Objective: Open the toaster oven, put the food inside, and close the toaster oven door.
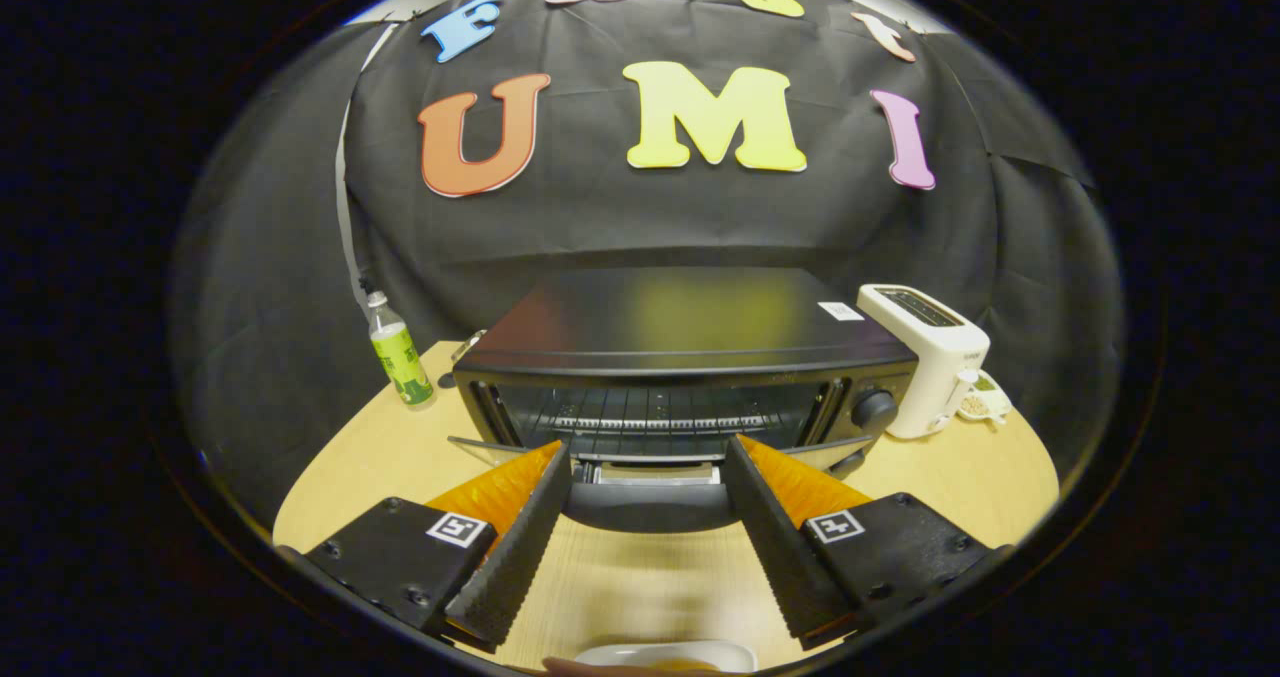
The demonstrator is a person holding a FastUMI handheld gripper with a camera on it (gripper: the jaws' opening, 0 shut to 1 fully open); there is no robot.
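Toaster oven [690, 357] sits dead ahead of the gripper [648, 462], door [650, 502] already dropped flat toward it, handle edge lying between the fingertips. Wire rack [650, 422] exposed inside. Gripper spread wide, holding nothing; whether the tips graze the door I cannot tell.

Step in hand, by my reading: fetch the food. A white plate [668, 654] sits on the wooden table [640, 577] just behind the fingers, something orange on it, blurred. Best approach: back off clear of the door edge, drop low, take the food squarely between both pads, then carry it in level over the door onto the rack.

Off to the left, a green-labelled bottle [398, 352]; right of the oven, a white toaster [928, 357].
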